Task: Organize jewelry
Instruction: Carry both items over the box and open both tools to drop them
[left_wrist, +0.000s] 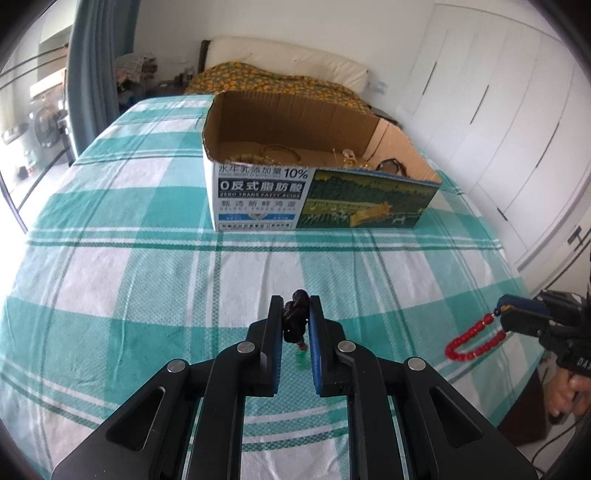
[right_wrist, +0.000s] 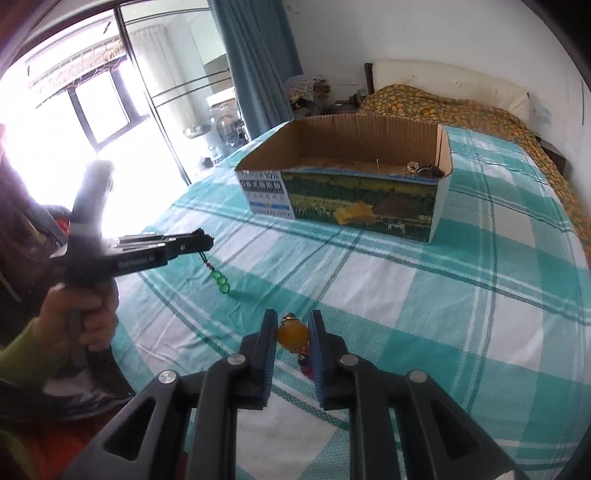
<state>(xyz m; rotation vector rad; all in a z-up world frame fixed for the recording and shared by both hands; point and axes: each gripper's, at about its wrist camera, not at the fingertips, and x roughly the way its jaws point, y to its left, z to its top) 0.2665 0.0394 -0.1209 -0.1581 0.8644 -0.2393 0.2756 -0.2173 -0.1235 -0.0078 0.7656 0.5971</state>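
My left gripper (left_wrist: 295, 306) is shut on a dark brown beaded bracelet (left_wrist: 295, 317) with a green bead charm (right_wrist: 222, 282) hanging under it, held above the checked cloth. It also shows in the right wrist view (right_wrist: 201, 238). My right gripper (right_wrist: 291, 321) is shut on a red bead bracelet (left_wrist: 472, 341) by its amber bead (right_wrist: 292, 335), near the table's right edge. It also shows in the left wrist view (left_wrist: 502, 314). An open cardboard box (left_wrist: 258, 199) stands further back on the table, with gold and dark jewelry (left_wrist: 351, 157) inside.
The table carries a green and white checked cloth (left_wrist: 147, 277). A bed with a yellow patterned cover (left_wrist: 277, 81) lies behind the box. White wardrobe doors (left_wrist: 498, 129) stand to the right. A window and curtain (right_wrist: 236, 66) are to the left.
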